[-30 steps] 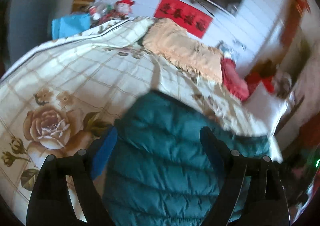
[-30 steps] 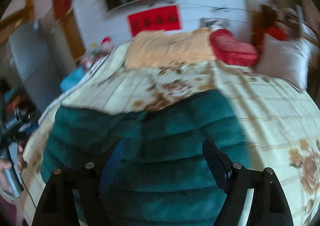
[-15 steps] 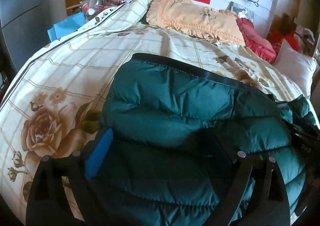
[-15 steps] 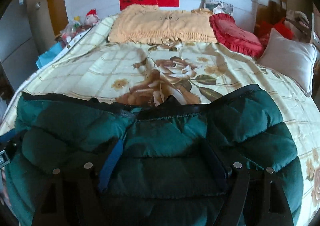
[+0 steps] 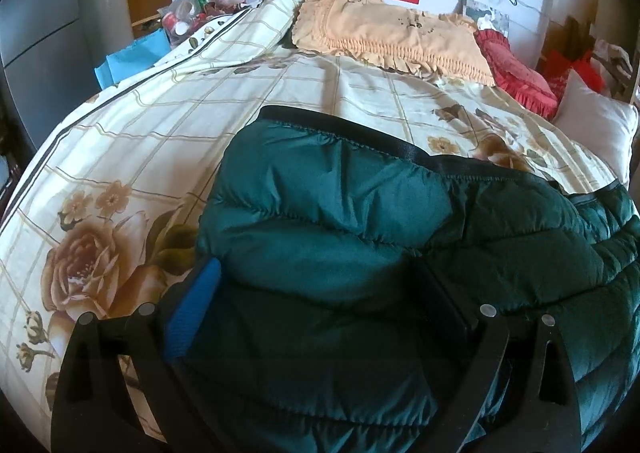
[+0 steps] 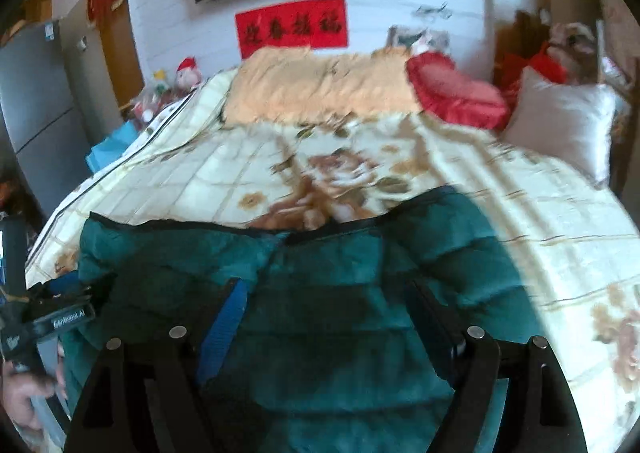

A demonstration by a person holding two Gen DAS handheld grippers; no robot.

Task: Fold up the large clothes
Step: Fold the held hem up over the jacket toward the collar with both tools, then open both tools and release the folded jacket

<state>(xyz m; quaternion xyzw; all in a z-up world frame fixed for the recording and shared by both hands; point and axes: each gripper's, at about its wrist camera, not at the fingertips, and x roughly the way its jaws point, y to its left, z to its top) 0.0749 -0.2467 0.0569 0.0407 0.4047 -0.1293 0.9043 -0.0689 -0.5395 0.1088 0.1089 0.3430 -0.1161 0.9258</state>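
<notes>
Jacket [image 5: 344,253] folded on bed [image 5: 160,141], near front edge. Left gripper [image 5: 316,293] wide open above jacket. Right gripper [image 6: 328,305] wide open too, above jacket, view blurred.

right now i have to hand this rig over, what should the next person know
Left gripper: jaws open, over the left part of the green puffer jacket, gripping nothing.
Right gripper: jaws open, above the jacket's right part; that view is blurred.
The jacket lies bunched at the near end of the floral bedspread, its dark-trimmed edge toward the pillows.
Done: one fold seems laid, the jacket looks doubled over.
Left: probably square it up and fold it smaller.
</notes>
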